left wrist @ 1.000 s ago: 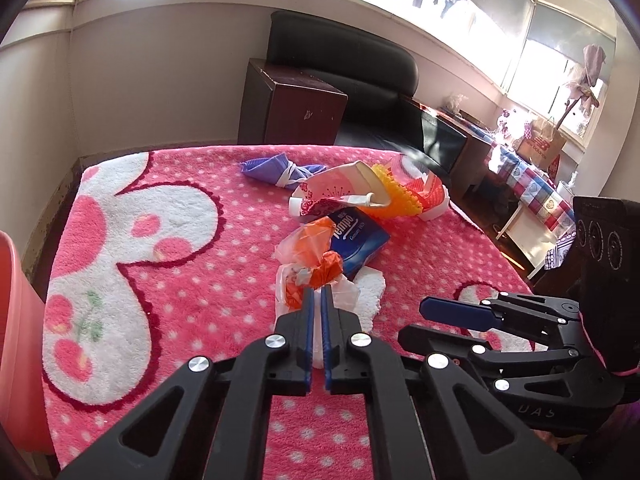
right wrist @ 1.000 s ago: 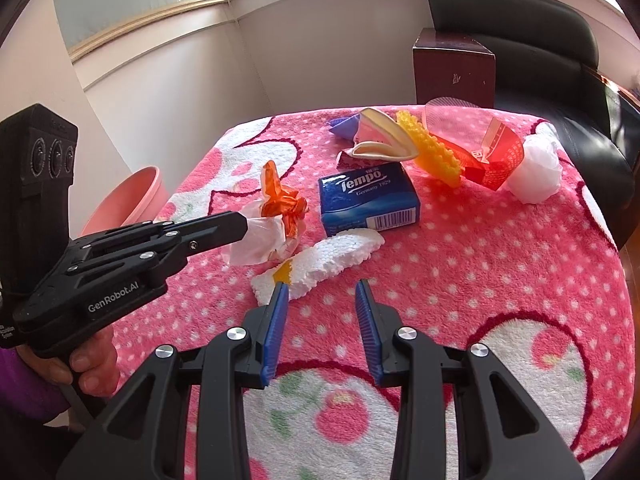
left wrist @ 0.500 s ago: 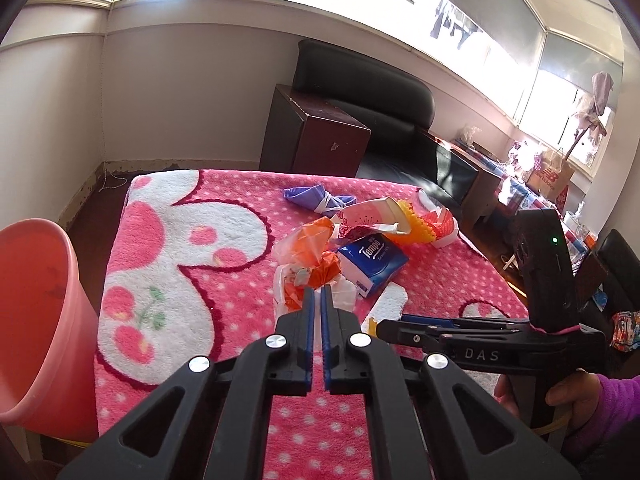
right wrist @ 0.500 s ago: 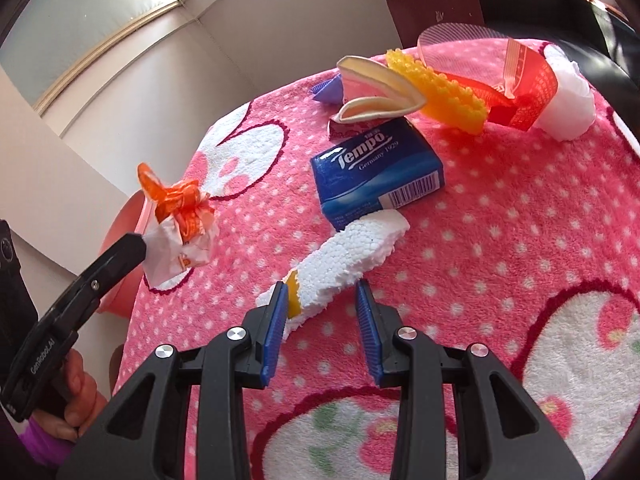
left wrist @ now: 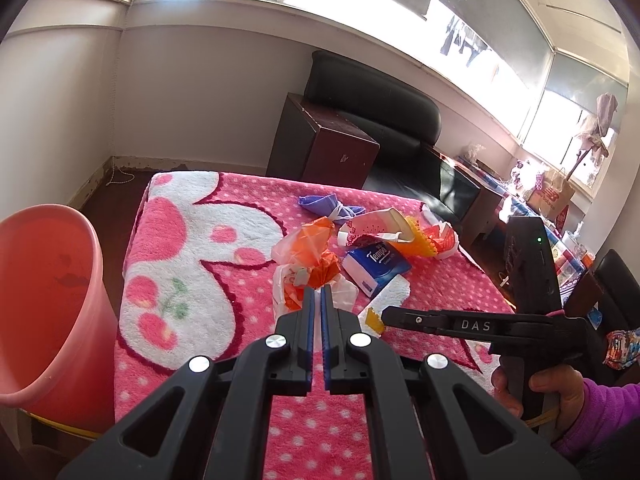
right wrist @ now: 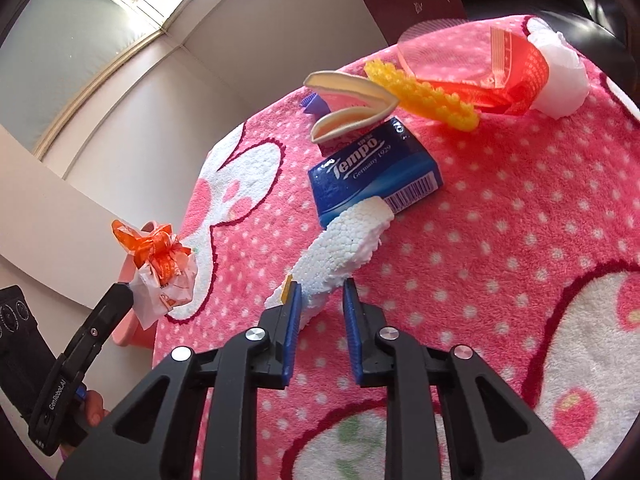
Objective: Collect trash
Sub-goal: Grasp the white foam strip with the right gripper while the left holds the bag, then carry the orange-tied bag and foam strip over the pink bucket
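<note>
The left gripper (left wrist: 318, 300), jaws pinched together, held a crumpled orange-and-white plastic bag (right wrist: 164, 272) in the air beside the pink bin (left wrist: 44, 304). The right gripper (right wrist: 320, 300), jaws partly open, straddled the near end of a white foam strip (right wrist: 344, 240) lying on the pink blanket (right wrist: 500, 240) against a blue tissue pack (right wrist: 372, 168).

We see the crumpled bag (left wrist: 308, 268) off the surface (left wrist: 192, 264), pinched at the tip of our left gripper (left wrist: 317, 300), with the bucket (left wrist: 44, 304) on the floor beyond the surface's left edge. Our right gripper (right wrist: 320, 304) sits low on the surface, its jaws on either side of the near end of the foam strip (right wrist: 344, 248). The strip's far end touches the tissue pack (right wrist: 372, 172). Behind the pack lie a curled cup piece (right wrist: 352, 108), a studded strip (right wrist: 424, 96) and, farther right, a wad (right wrist: 560, 80).
</note>
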Demonstrator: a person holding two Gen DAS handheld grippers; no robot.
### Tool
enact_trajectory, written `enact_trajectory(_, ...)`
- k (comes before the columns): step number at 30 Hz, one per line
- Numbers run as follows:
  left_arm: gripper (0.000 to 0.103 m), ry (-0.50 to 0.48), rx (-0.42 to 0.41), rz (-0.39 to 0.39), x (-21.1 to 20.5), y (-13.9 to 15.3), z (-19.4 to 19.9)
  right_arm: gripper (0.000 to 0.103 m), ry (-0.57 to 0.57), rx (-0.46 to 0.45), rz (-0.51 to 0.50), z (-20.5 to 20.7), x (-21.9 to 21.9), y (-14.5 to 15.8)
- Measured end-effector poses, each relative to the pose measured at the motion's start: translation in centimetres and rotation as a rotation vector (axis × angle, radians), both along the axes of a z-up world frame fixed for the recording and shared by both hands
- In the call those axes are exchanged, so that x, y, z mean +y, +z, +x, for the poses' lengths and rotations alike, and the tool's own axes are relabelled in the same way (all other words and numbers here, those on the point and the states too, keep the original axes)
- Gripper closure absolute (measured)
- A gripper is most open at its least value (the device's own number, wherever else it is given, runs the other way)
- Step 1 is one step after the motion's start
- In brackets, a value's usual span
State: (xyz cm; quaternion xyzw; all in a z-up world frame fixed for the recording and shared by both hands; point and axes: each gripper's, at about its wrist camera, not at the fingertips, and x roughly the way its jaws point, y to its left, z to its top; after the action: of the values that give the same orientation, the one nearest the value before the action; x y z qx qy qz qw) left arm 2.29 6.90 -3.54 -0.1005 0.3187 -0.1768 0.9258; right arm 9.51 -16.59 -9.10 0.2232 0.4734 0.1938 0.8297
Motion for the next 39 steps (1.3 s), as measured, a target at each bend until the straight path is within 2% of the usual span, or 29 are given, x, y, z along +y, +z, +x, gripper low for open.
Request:
enact_trajectory(4, 0.101, 0.014, -0.017, -0.006, 0.3, 0.6, -0.5, 0.085, 0.011, -0.054, -0.041, -1.1, -0.2, 1.4)
enact_trajectory(9, 0.101, 0.050, -0.066, 0.010, 0.9, 2.0, -1.4, 0.085, 0.049, -0.175, -0.131, -2.6, 0.5, 4.0)
enact_trajectory(17, 0.101, 0.130, -0.144, 0.056, 2.8, 3.8, -3.0, 0.085, 0.135, -0.332, -0.220, -3.5, 3.7, 7.3)
enact_trajectory(30, 0.101, 0.391, -0.195, 0.094, 10.8, 4.9, -6.3, 0.085, 0.373, -0.519, -0.210, -2.9, 14.2, 11.5)
enact_trajectory(39, 0.101, 0.515, -0.157, 0.084, 15.5, 3.4, -7.5, 0.085, 0.533, -0.583, -0.242, -3.5, 22.3, 12.0)
